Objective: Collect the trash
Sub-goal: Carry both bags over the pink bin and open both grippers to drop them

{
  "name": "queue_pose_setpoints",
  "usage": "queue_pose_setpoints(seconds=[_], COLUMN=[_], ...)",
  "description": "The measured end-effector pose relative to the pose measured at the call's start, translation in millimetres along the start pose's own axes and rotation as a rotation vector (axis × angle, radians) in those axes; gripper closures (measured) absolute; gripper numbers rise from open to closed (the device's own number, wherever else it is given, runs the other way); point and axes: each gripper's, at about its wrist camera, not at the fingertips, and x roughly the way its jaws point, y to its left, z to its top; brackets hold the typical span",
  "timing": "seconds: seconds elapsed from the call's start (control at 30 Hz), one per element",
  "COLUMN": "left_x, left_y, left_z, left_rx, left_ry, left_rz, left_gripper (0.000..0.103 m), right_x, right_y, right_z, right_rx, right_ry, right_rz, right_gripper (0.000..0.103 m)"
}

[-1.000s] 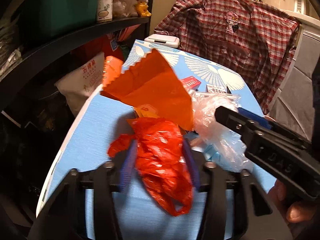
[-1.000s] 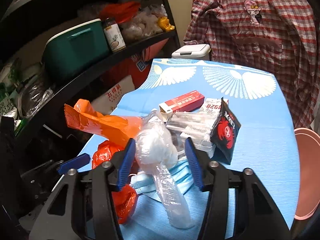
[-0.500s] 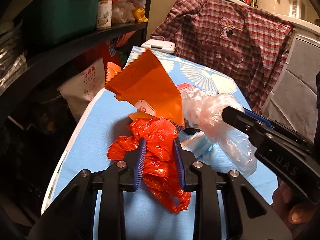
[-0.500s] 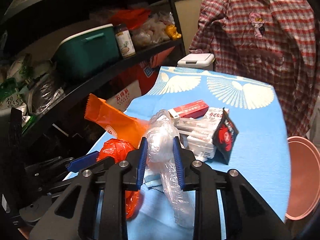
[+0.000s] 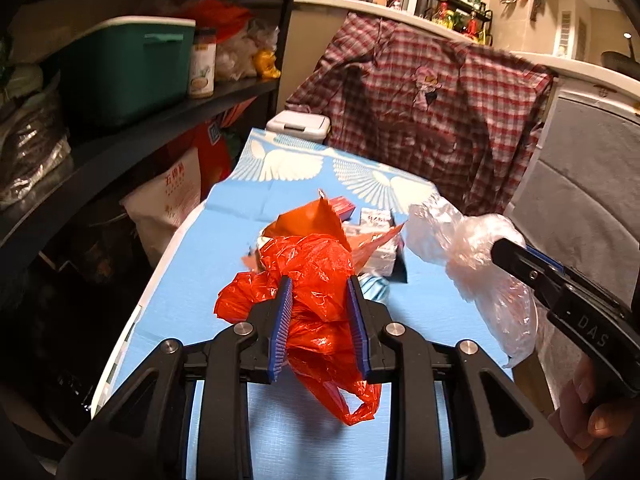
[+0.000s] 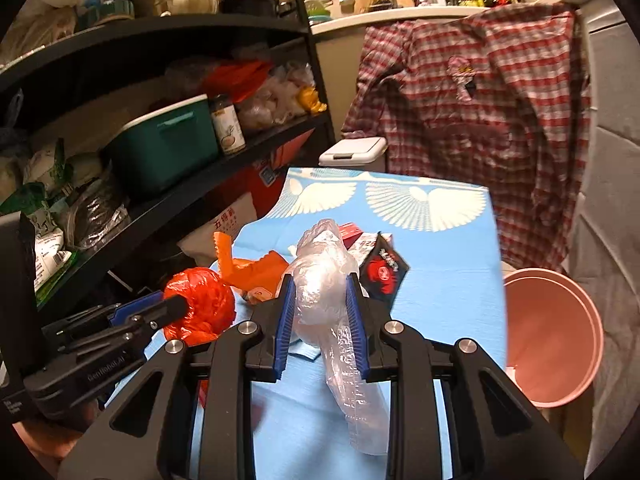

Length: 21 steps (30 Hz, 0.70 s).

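Both jaws having just closed, left gripper (image 5: 319, 322) clamps the red bag (image 5: 316, 276) and right gripper (image 6: 319, 322) the clear bag (image 6: 324, 280) above the counter (image 6: 448, 280); carry both level, presumably to the pink bin (image 6: 556, 336), trailing ends clear of remaining litter.

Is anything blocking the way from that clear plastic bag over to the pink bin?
Nothing visible does. The right gripper holds the clear plastic bag above the blue table, and the pink bin stands open just past the table's right edge.
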Motion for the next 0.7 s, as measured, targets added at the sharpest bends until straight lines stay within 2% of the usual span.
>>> queue_pose_setpoints(seconds=[0.13, 0.3, 0.47, 0.7], left_x=[-17, -44, -62, -65], left_y=[1, 6, -17, -55], left_z=[8, 25, 40, 58], left_rx=[-0.013, -0.024, 0.064, 0.132], left_ry=[-0.057, -0.129, -0.159, -0.159], left_rz=[0.012, -0.011, -0.058, -0.139], left_gripper=[0.076, 0.076, 0.076, 0.076], right_x=[-25, -57, -87, -114], right_y=[-9, -23, -46, -78], right_z=[6, 21, 36, 52], right_rx=[0.008, 0.013, 0.042, 0.052], right_ry=[-0.039, -0.095, -0.143, -0.176], right_rz=[-0.018, -0.048, -0.094, -0.166], right_gripper=[0.077, 0.077, 0.077, 0.077])
